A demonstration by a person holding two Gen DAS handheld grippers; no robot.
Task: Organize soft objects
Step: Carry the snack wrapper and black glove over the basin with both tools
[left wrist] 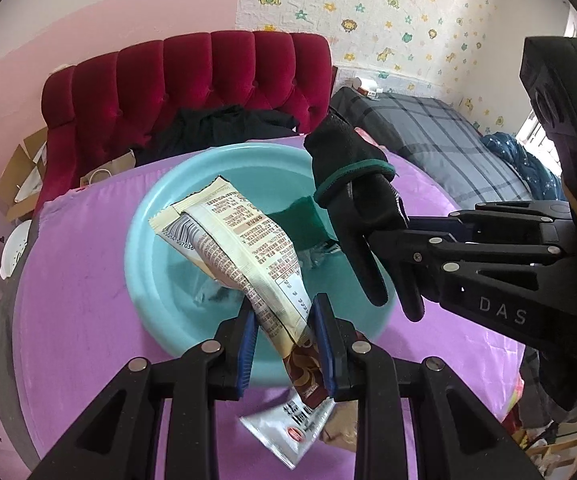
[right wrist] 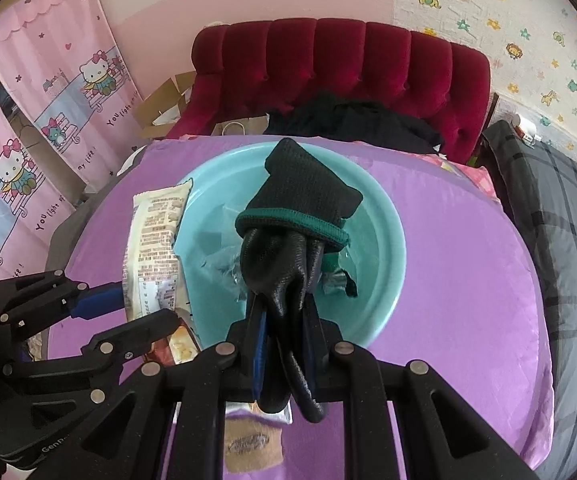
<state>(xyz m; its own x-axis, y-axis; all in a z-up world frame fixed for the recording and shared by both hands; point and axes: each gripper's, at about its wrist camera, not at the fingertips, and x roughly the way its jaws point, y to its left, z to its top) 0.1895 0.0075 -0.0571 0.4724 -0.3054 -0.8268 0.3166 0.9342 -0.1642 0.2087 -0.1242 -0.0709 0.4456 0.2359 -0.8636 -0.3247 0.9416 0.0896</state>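
Note:
My left gripper [left wrist: 284, 344] is shut on a cream and brown snack packet [left wrist: 244, 248] and holds it over the near rim of a light blue basin [left wrist: 148, 264]. My right gripper [right wrist: 284, 344] is shut on a black glove with a green cuff [right wrist: 296, 208], held over the basin [right wrist: 384, 240]; the glove's fingers hang back between the jaws. In the left wrist view the glove [left wrist: 348, 184] hangs at the basin's right side from the right gripper [left wrist: 400, 252]. In the right wrist view the packet [right wrist: 156, 248] and left gripper [right wrist: 144, 308] are at the left. Crumpled clear wrappers [right wrist: 224, 268] lie in the basin.
The basin sits on a purple-covered table [left wrist: 76, 300]. A white sachet [left wrist: 292, 432] and a tan packet [right wrist: 252, 448] lie on the cloth near me. A red tufted chair [left wrist: 192, 76] with dark clothes stands behind; a plaid-covered bed [left wrist: 440, 140] is at the right.

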